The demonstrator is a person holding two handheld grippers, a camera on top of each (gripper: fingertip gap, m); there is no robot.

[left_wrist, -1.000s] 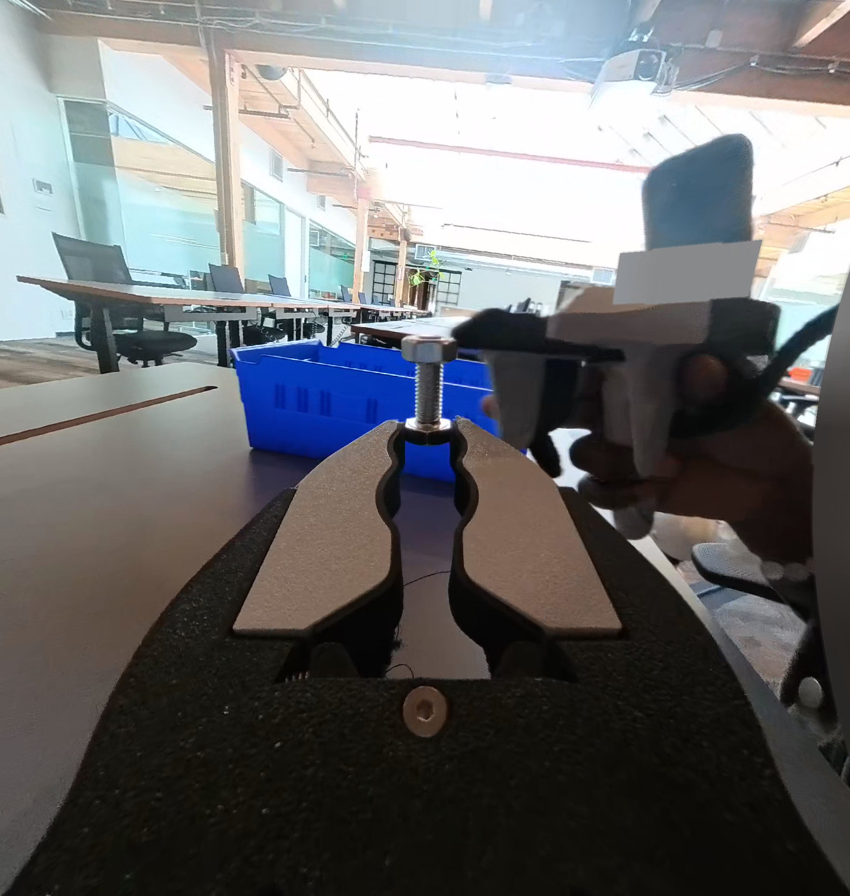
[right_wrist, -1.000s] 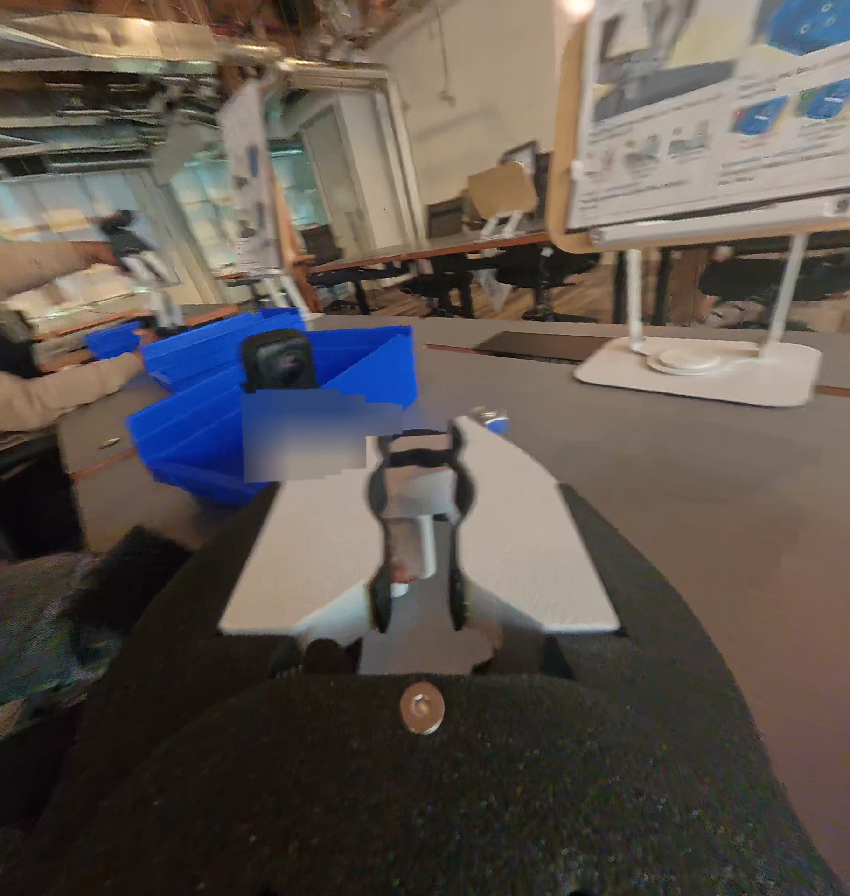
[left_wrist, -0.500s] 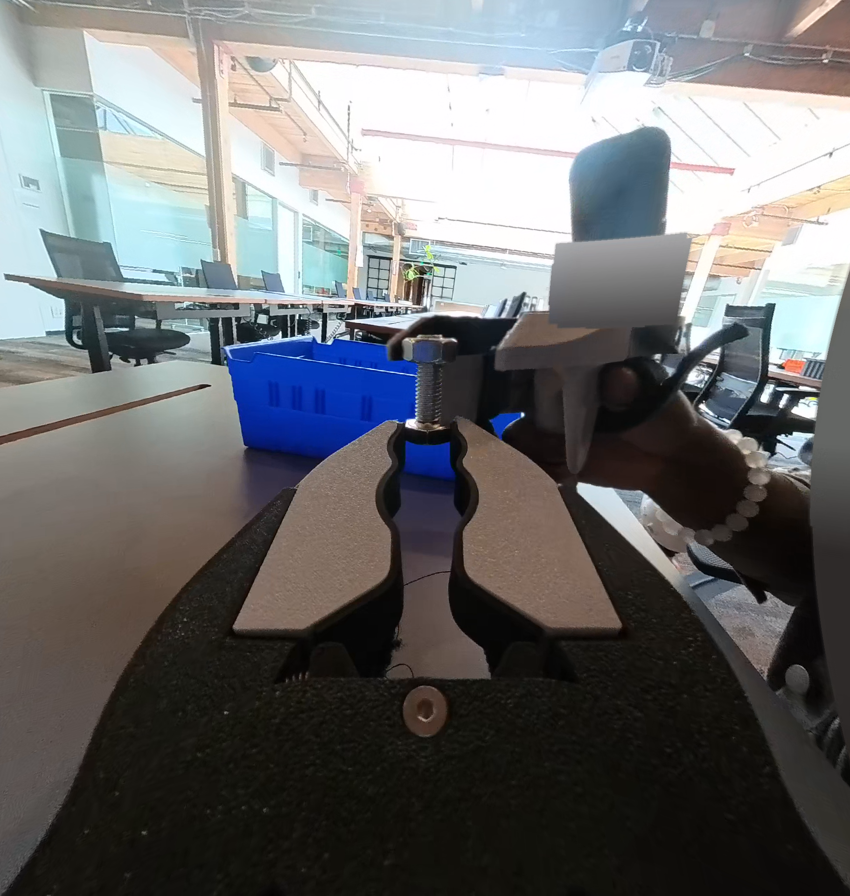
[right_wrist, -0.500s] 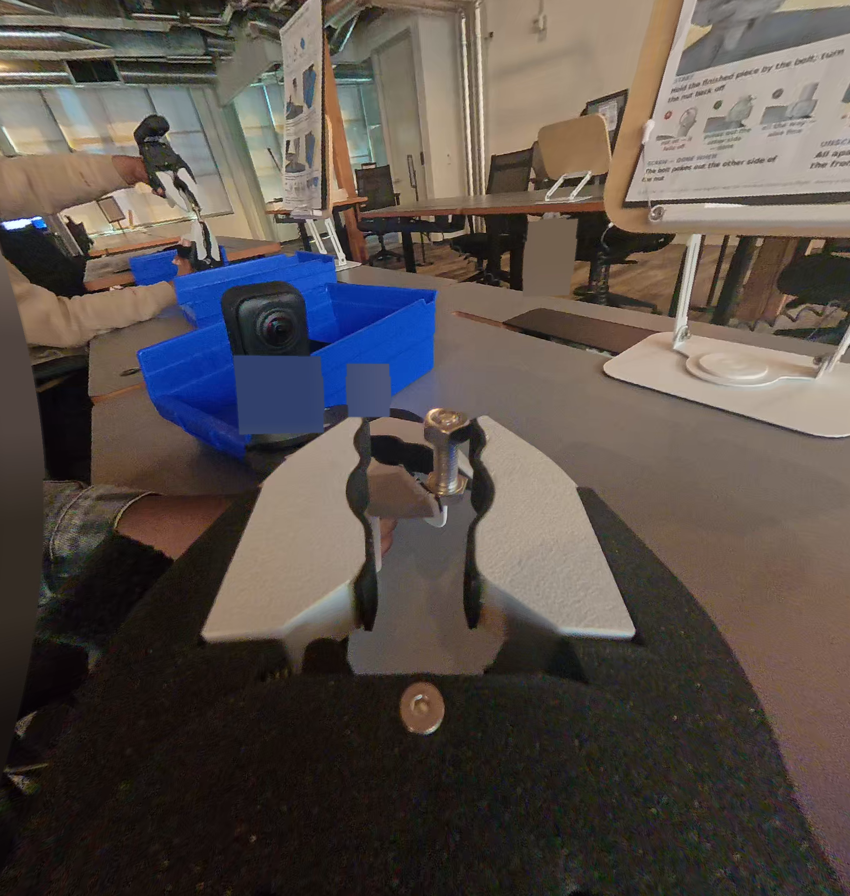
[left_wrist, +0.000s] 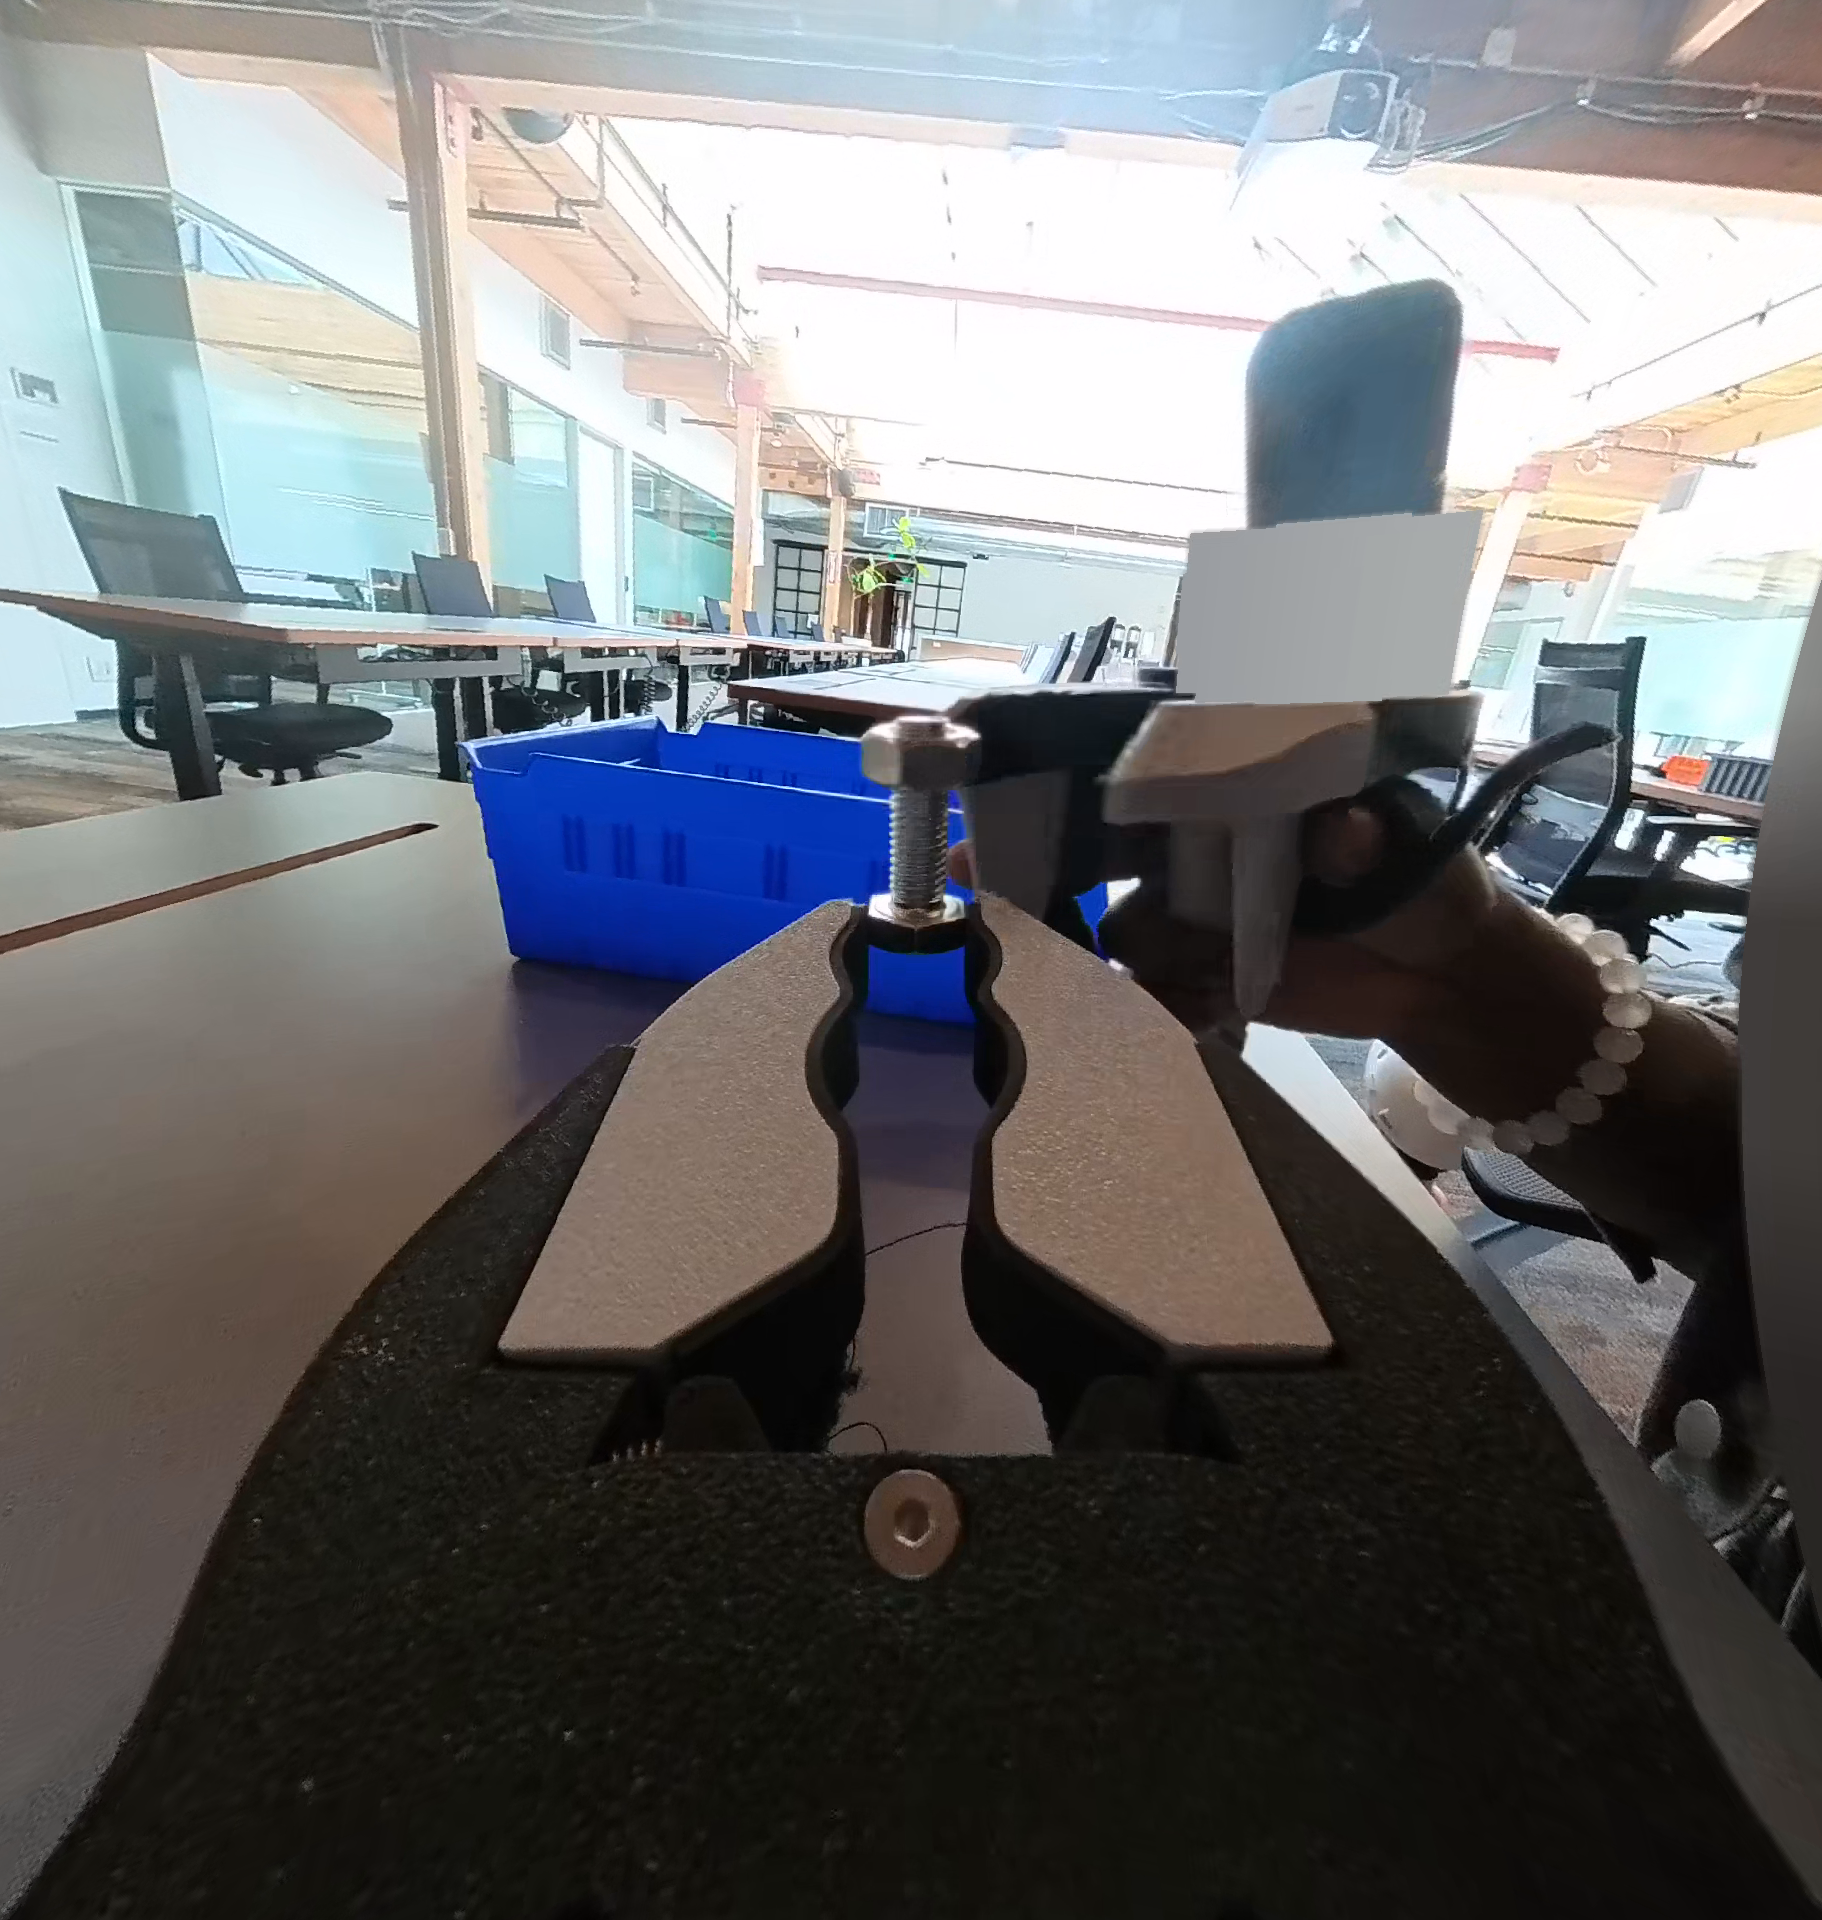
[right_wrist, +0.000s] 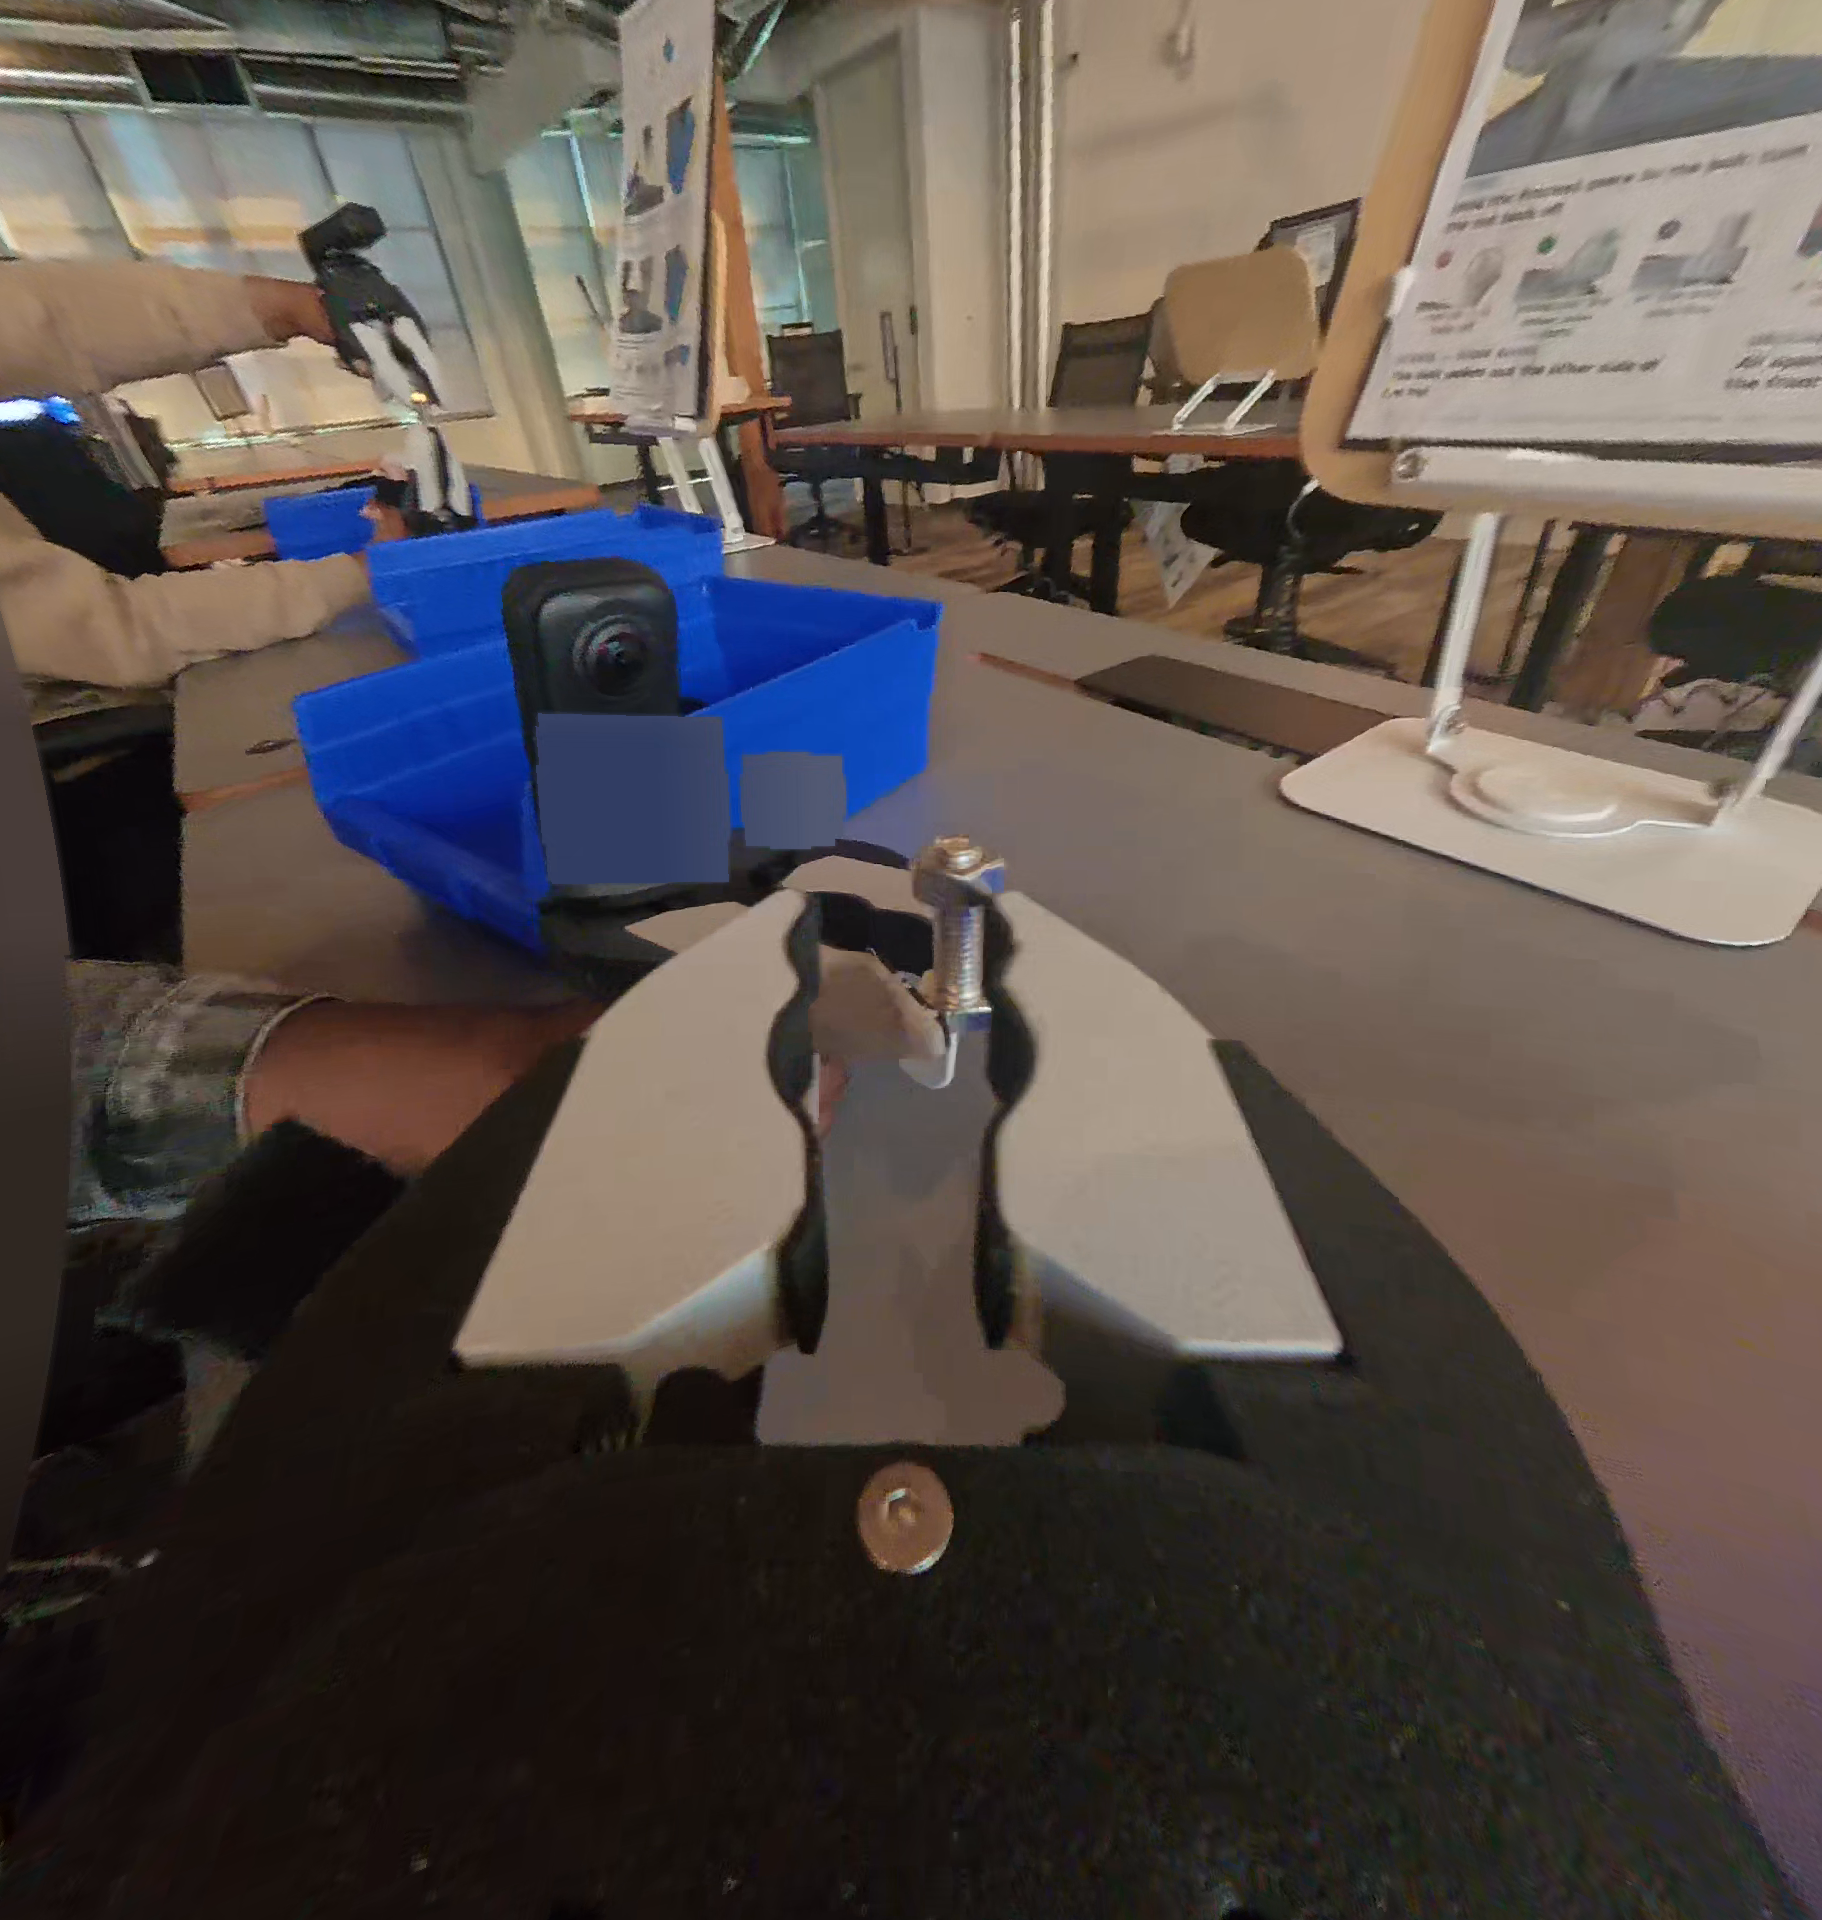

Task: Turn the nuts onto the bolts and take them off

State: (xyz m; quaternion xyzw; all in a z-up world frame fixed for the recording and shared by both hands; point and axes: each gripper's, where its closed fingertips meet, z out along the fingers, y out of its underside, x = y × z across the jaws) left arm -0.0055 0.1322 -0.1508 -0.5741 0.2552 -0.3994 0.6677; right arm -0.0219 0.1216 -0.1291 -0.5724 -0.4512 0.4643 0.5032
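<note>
A steel bolt [left_wrist: 917, 836] stands upright, with a hex nut [left_wrist: 919, 750] at its top end. My left gripper [left_wrist: 917, 925] is shut on the bolt's lower hex end and holds it above the dark table [left_wrist: 211, 1039]. My right gripper [left_wrist: 995, 764] comes in level from the right, with its fingertips beside the nut. In the right wrist view, my right gripper [right_wrist: 899, 909] is open. The nut [right_wrist: 957, 873] sits between its tips, close to the right finger. The bolt [right_wrist: 957, 956] runs down to the left gripper [right_wrist: 922, 1029]. I cannot tell whether the fingers touch the nut.
A blue bin [left_wrist: 678, 852] stands on the table just behind the bolt and also shows in the right wrist view [right_wrist: 439, 790]. An instruction board on a white stand [right_wrist: 1561, 831] is at the right. Another person with grippers [right_wrist: 367, 301] works at a far table.
My right gripper swung in to the top of the bolt, and its tips now sit around the nut. My left gripper kept hold of the bolt and stayed still.
</note>
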